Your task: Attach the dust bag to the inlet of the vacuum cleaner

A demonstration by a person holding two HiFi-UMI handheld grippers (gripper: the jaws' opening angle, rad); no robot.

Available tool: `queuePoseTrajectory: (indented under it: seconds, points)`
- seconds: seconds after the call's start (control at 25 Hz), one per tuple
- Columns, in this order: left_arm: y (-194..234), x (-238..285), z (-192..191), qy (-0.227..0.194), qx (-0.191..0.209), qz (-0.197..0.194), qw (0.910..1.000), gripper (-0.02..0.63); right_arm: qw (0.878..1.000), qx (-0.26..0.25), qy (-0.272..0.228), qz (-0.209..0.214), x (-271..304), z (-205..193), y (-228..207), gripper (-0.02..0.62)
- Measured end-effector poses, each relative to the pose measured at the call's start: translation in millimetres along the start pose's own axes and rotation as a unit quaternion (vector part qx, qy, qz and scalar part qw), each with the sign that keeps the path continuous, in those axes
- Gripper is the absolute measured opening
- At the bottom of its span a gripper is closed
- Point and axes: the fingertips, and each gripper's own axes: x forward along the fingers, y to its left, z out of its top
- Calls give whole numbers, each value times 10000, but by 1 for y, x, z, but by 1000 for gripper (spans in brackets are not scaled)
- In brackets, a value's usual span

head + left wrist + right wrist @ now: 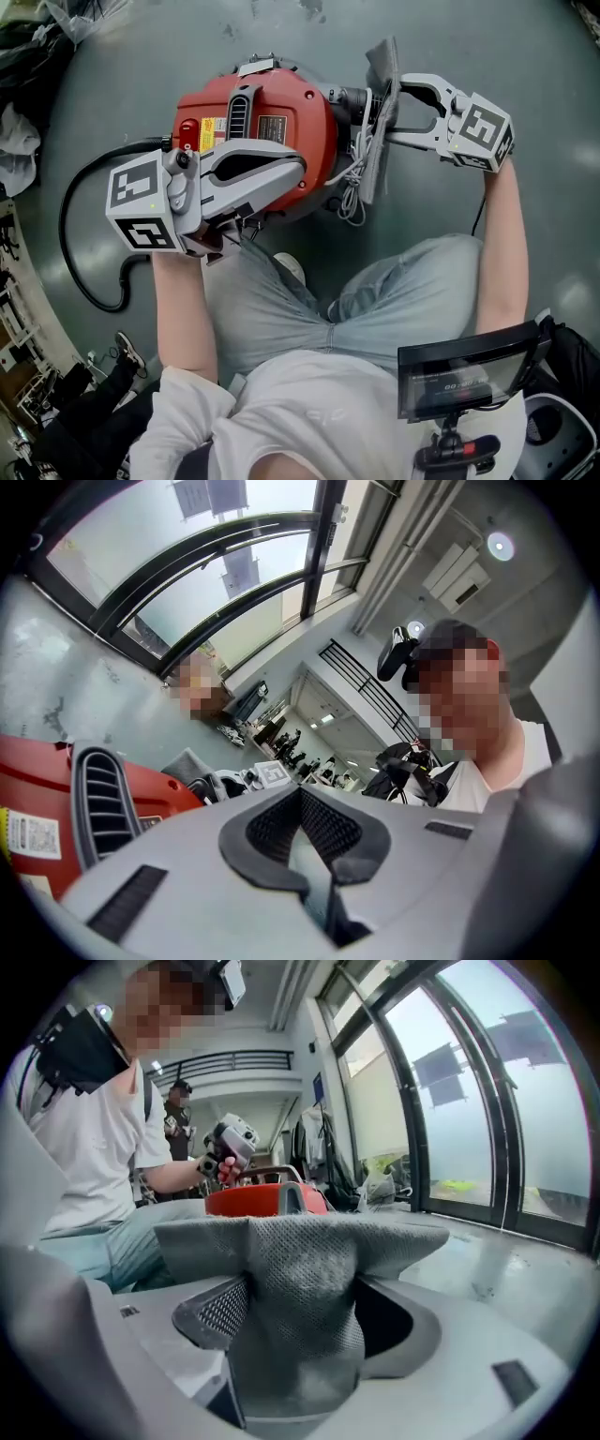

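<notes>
Grey dust bag [373,164] stands edge-on beside red vacuum cleaner [281,103].

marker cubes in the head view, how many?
2. One cube sits on the left tongs, at the red vacuum's left edge; the other on the right tongs, right of the dust bag. None looks hidden.

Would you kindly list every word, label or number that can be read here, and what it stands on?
Nothing is legible.
Yellow label and white label on the round red vacuum cleaner: print too small.
Dark tinted screen at the head view's lower right: characters blurred.
</notes>
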Motion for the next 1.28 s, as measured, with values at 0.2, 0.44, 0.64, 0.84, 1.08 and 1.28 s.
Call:
queuePoseTrajectory:
  seconds: [0.2,0.44,0.64,0.84,1.08,1.28]
  points:
    - [1,-1,-1,-20,-64,-27,10000,6,9998,-53,-37,-191,-7,2,1,337]
    - [-1,-1,1,-76,-97,-49,9999,6,9988,60,-375,-296,-7,15,-2,336]
    - [2,-3,2,-235,-180,-115,9995,6,9979,10,-258,-588,-16,-6,-4,336]
    - [-1,-3,3,-245,-209,-167,9993,6,9973,-96,-313,-660,-11,-6,-3,336]
    - [2,1,0,-201,-115,-91,9997,6,9974,-102,8,-717,-12,-10,-5,334]
    - [15,-4,0,-423,-181,54,9989,6,9874,607,-697,-1281,-71,-9,8,334]
